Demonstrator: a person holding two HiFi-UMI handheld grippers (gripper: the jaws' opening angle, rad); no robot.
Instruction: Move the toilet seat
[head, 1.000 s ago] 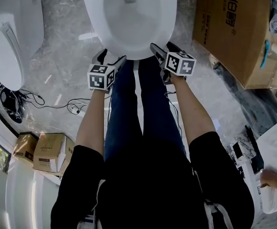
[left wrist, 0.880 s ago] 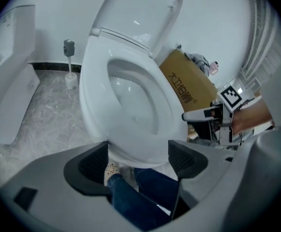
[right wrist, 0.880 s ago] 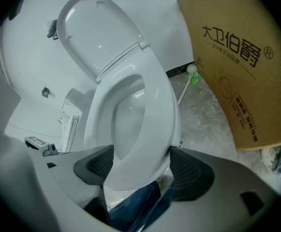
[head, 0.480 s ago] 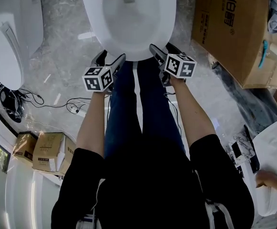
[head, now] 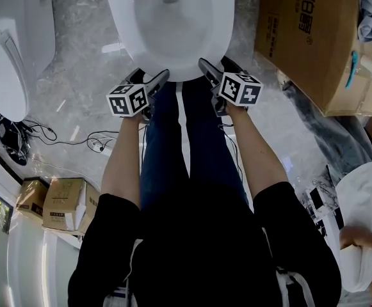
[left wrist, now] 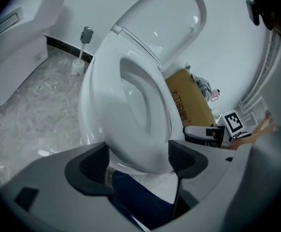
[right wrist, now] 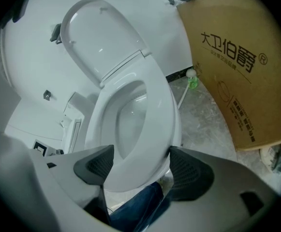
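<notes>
The white toilet seat (head: pixel 123 24) lies down on the bowl straight ahead, with its lid (left wrist: pixel 171 21) raised against the wall. My left gripper (head: pixel 150 76) is at the seat's front-left rim, open, and the rounded front of the seat (left wrist: pixel 109 100) shows between its dark pads (left wrist: pixel 88 167). At the front-right rim my right gripper (head: pixel 217 64) is open too, its pads (right wrist: pixel 191 170) on either side of the seat's front edge (right wrist: pixel 162 115). I cannot tell whether either gripper touches the rim. Neither gripper (left wrist: pixel 138 159) (right wrist: pixel 139 164) holds anything.
A big cardboard box (head: pixel 310 37) stands right of the toilet. A second toilet (head: pixel 9 50) sits at the left, with cables (head: pixel 19 136) and small cartons (head: pixel 61 203) on the marble floor. A toilet brush (left wrist: pixel 80 57) stands by the wall. Another person's hand (head: pixel 358 235) shows at lower right.
My left gripper has moved forward and up to the seat's front rim. The right gripper has barely shifted.
</notes>
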